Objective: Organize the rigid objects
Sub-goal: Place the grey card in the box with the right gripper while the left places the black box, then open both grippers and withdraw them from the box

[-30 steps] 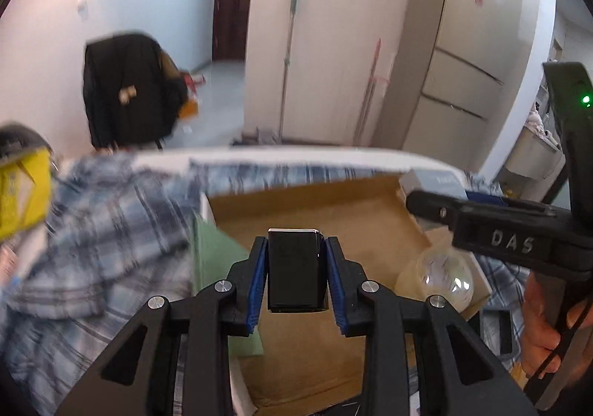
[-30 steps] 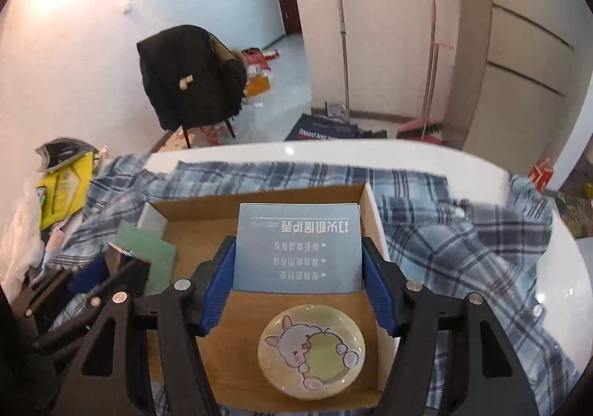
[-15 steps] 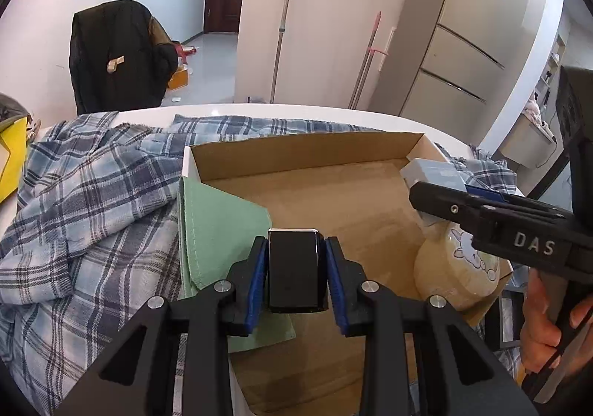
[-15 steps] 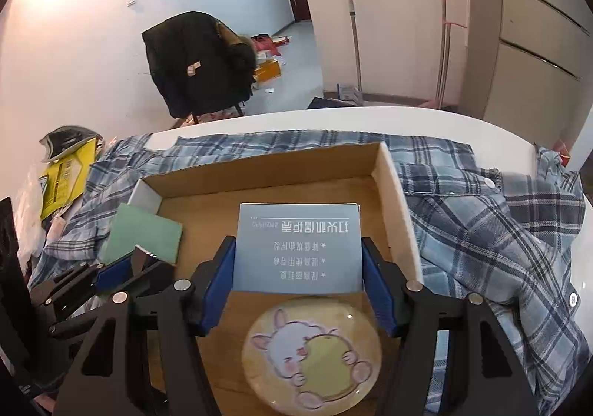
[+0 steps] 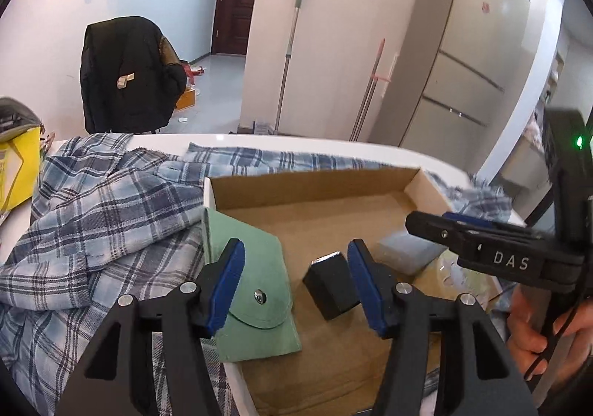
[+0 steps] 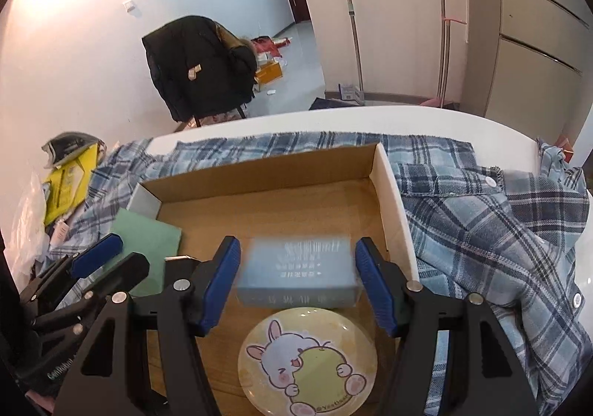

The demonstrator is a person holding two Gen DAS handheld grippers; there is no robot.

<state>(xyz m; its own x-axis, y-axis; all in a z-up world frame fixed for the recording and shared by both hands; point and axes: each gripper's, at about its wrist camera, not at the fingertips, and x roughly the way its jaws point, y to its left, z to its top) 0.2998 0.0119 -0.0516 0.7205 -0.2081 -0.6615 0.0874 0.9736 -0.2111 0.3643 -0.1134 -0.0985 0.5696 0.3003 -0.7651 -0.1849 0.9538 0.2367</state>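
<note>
Left wrist view: both claws gape wide over the shallow brown cardboard box (image 5: pixel 318 190), holding nothing.
The small black rectangular block (image 5: pixel 331 286), low centre, tilts beside the left gripper (image 5: pixel 296 279)'s right pad; withdrawing may knock it. The pale blue printed carton (image 6: pixel 298 277), blurred, lies between the right gripper (image 6: pixel 296 282)'s pads and could slide onto the round rabbit-picture dish (image 6: pixel 307 360).

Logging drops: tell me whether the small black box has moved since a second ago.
Yes. The small black box has left the left gripper, whose jaws are now spread, and lies tilted in the cardboard box, right of the green pouch.
</note>
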